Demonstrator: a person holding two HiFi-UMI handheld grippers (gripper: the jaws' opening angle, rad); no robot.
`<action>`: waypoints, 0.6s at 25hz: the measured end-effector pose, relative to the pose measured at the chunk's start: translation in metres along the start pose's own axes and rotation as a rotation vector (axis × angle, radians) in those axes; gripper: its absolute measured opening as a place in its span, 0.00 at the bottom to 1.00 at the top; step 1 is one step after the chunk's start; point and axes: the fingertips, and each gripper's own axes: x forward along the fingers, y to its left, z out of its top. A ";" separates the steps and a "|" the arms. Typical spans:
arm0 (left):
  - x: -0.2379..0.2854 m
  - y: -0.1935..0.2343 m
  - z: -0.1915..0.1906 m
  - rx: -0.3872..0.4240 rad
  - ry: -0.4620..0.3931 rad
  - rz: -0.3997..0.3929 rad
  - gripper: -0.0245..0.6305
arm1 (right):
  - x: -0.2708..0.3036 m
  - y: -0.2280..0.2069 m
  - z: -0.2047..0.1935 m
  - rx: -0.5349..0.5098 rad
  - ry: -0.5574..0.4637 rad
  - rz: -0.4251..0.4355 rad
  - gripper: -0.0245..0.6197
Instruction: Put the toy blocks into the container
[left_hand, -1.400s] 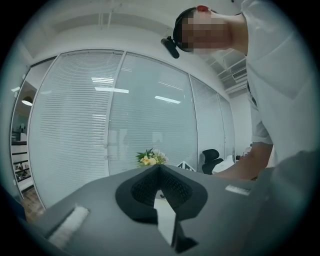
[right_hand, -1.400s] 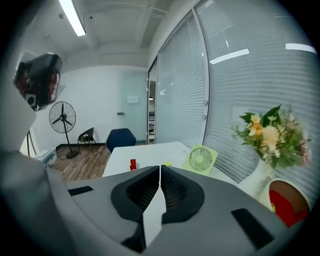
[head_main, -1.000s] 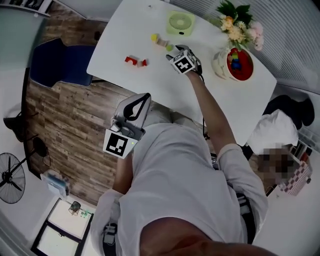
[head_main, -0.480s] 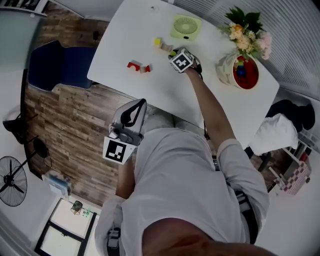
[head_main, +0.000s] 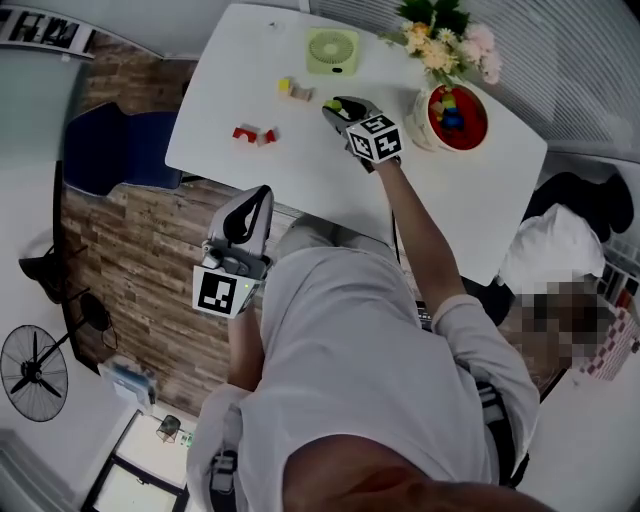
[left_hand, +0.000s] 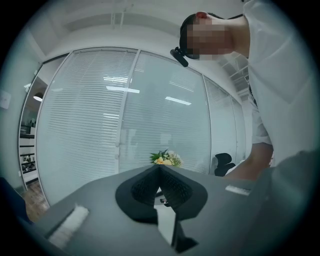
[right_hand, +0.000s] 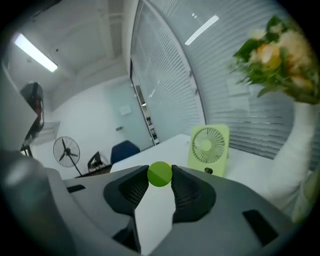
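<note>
A green round block (right_hand: 160, 174) sits pinched in the right hand-held gripper (head_main: 336, 106), whose jaws have just closed on it, above the table (head_main: 470, 190) — pickup apparently done. Next comes a short carry right to the red-lined container (head_main: 432, 126), clearing its rim. More blocks (head_main: 253, 134) wait at left; fan (head_main: 331, 50) and flowers (head_main: 440, 35) crowd the far edge. The left hand-held gripper (head_main: 260, 195) — shut, empty — hangs off the near edge.
</note>
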 end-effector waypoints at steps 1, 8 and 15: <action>0.004 -0.004 0.001 0.006 -0.002 -0.008 0.04 | -0.019 -0.001 0.010 0.029 -0.063 -0.004 0.26; 0.039 -0.045 -0.002 0.056 -0.008 -0.166 0.04 | -0.170 -0.022 0.063 0.098 -0.415 -0.130 0.26; 0.079 -0.073 0.010 0.065 -0.054 -0.352 0.04 | -0.286 -0.084 0.060 0.005 -0.413 -0.436 0.26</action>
